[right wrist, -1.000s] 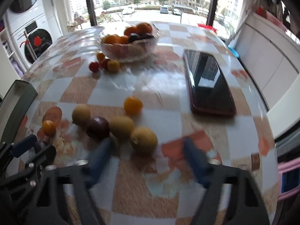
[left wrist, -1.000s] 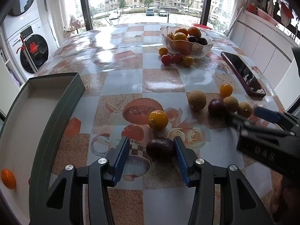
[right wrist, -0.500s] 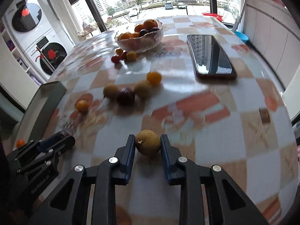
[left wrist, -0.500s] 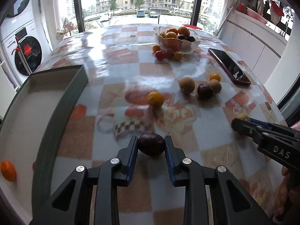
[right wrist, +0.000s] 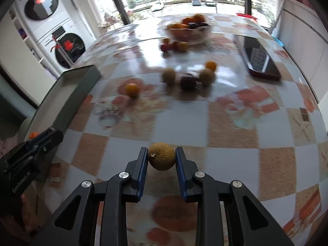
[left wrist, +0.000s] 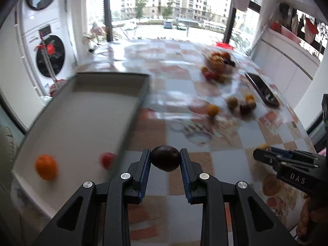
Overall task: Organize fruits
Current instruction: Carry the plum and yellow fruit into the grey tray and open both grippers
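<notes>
The left hand-held gripper (left wrist: 165, 161) is clamped on a dark purple fruit (left wrist: 165, 158) and the right hand-held gripper (right wrist: 161, 159) on a tan fruit (right wrist: 161, 156), both lifted clear of the surface (right wrist: 231, 127). The open box (left wrist: 82, 110) at the left holds only an orange fruit (left wrist: 46, 167) and a red one (left wrist: 107, 160), so sorting looks barely begun: several loose fruits (right wrist: 188, 78) and a full glass bowl (right wrist: 188, 30) remain. The checked, glossy surface also carries a phone (right wrist: 258, 58); stacked washing machines (left wrist: 44, 41) and big windows stand behind.
</notes>
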A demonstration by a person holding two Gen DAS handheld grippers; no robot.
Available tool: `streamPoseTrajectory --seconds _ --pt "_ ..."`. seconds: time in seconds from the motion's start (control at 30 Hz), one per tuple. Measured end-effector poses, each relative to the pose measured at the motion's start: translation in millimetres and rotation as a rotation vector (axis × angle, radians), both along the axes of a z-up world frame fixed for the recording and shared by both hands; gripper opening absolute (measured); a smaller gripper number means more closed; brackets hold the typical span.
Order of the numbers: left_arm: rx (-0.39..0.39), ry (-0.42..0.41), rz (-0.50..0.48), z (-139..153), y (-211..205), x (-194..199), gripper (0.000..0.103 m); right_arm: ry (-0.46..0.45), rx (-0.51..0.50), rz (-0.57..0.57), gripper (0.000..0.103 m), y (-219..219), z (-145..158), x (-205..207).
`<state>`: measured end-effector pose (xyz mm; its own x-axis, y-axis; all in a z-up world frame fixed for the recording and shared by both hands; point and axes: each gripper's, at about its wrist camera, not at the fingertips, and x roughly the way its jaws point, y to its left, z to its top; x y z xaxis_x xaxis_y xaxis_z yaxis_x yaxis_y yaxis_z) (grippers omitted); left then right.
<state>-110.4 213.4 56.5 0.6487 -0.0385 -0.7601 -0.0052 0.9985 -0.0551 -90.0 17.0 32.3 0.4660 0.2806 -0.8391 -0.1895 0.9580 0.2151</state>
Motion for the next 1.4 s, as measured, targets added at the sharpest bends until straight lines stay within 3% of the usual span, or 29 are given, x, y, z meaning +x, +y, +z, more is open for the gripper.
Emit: streamPoseTrajectory --seconds 0.13,0.4,0.67,0.83,0.9,0.93,0.97,1.0,1.07,1.1,1.17,1.27,1.4 --pt "0.02 -0.032 0.067 4.8 28.4 -3.5 0.03 -0.008 0.003 0.065 0.029 36.4 9.0 5.6" --pt "0.016 -0.013 0.221 -9.8 89.7 -1.6 0.03 -0.044 0.017 0.225 0.029 124.8 31.1 14.2" --pt "0.013 0.0 0.256 -21.6 111.2 -3.9 0.03 -0.05 0.019 0.331 0.029 190.6 34.4 24.1" --pt "0.025 -0.018 0.243 -21.4 110.0 -7.8 0.031 0.008 0.046 0.373 0.03 210.9 24.9 30.5" --pt "0.026 -0.015 0.23 -22.3 107.9 -8.5 0.031 0.026 0.046 0.382 0.038 214.7 21.2 34.0" --pt "0.025 -0.012 0.226 -22.0 108.4 -8.4 0.031 0.027 0.043 0.382 0.054 215.1 20.7 34.1" --pt "0.023 -0.003 0.22 -23.3 108.0 -7.5 0.034 0.024 0.051 0.383 0.067 214.0 21.7 32.9" --pt "0.016 0.002 0.207 -24.5 106.9 -7.2 0.04 0.018 0.06 0.383 0.072 212.3 24.1 29.9" --pt "0.017 -0.017 0.21 -21.9 104.5 -11.5 0.085 0.001 0.06 0.378 0.079 209.5 28.4 28.5" --pt "0.033 -0.042 0.226 -19.2 102.7 -14.5 0.091 -0.01 0.055 0.375 0.08 208.1 31.2 26.8" --pt "0.065 -0.091 0.231 -12.2 96.9 -19.1 0.093 -0.028 0.045 0.361 0.081 202.3 36.5 26.5" --pt "0.078 -0.081 0.213 -7.7 91.1 -17.2 0.093 -0.048 0.029 0.308 0.086 184.3 40.7 26.3" --pt "0.045 -0.098 0.181 5.2 76.7 -17.0 0.093 -0.07 0.007 0.201 0.091 138.3 40.4 26.5"
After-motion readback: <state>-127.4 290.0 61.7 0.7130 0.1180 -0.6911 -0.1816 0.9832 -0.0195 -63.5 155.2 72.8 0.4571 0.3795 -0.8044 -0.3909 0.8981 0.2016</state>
